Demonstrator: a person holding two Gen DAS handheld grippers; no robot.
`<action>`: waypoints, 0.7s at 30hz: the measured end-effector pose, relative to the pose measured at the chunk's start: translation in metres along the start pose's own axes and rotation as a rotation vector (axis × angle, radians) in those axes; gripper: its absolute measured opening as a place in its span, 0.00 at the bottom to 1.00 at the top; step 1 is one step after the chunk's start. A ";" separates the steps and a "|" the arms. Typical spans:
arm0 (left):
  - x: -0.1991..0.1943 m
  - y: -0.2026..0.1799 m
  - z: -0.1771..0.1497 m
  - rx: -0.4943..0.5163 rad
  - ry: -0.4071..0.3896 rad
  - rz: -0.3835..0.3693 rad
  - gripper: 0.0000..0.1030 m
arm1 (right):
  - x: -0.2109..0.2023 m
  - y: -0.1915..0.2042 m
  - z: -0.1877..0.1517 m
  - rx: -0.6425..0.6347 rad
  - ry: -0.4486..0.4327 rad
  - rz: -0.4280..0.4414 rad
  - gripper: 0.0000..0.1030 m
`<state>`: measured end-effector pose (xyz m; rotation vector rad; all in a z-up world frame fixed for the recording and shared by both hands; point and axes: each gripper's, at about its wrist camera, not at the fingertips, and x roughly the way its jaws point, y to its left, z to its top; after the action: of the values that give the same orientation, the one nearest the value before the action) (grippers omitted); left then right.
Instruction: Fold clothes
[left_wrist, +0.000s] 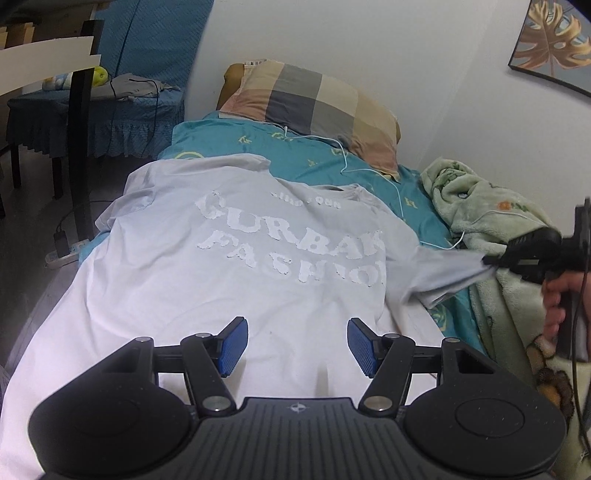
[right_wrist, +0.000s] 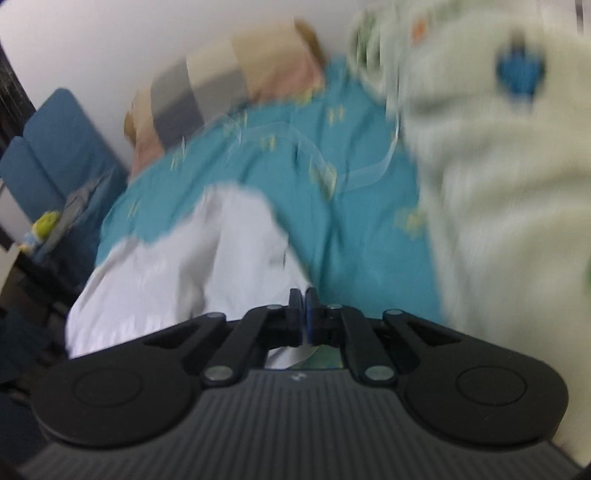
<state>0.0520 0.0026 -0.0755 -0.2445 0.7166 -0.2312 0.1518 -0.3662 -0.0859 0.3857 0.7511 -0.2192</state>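
I am working over a pale lavender cotton T-shirt with raised white lettering (left_wrist: 236, 266), which is lying spread flat, print side up, across the bed with the teal patterned sheet (left_wrist: 310, 158). It is covering most of the near half of the mattress, neckline toward the checked beige-and-grey pillow (left_wrist: 314, 99).

My right tongs (left_wrist: 487, 260) are pinching the shirt's right sleeve (left_wrist: 447, 273) and drawing it out sideways toward the crumpled pale green fleece blanket (left_wrist: 480, 206). In the right wrist view the blue pads are pressed together with white cloth running into them, so I am reading them as clamped on that sleeve; that view is heavily smeared, so I am not trusting finer detail there. I am holding the sleeve taut, I judge, so it lifts free of the sheet and can be carried over the body for the first fold.

My left tongs (left_wrist: 295, 345) are hovering over the lower body of the shirt with the jaws spread wide and nothing between the blue pads (left_wrist: 232, 345). I am keeping them there, I think, either to pin the hem while the sleeve is travelling or to take the hem next.

A thin white cable (left_wrist: 373, 173) is lying on the sheet close beside the sleeve, so I am minding that it may snag as the fabric is moving.
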 end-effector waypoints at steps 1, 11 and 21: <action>-0.001 -0.001 0.000 0.005 -0.002 0.003 0.61 | 0.002 -0.001 0.007 -0.016 -0.026 -0.023 0.04; 0.014 -0.005 0.000 0.034 0.014 0.025 0.61 | 0.025 -0.014 0.076 -0.173 -0.280 -0.250 0.04; 0.058 0.005 0.000 0.060 0.074 0.067 0.61 | 0.135 -0.030 0.046 -0.179 -0.114 -0.264 0.05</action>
<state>0.0949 -0.0097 -0.1131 -0.1549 0.7882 -0.1985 0.2669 -0.4199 -0.1572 0.1020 0.7021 -0.4149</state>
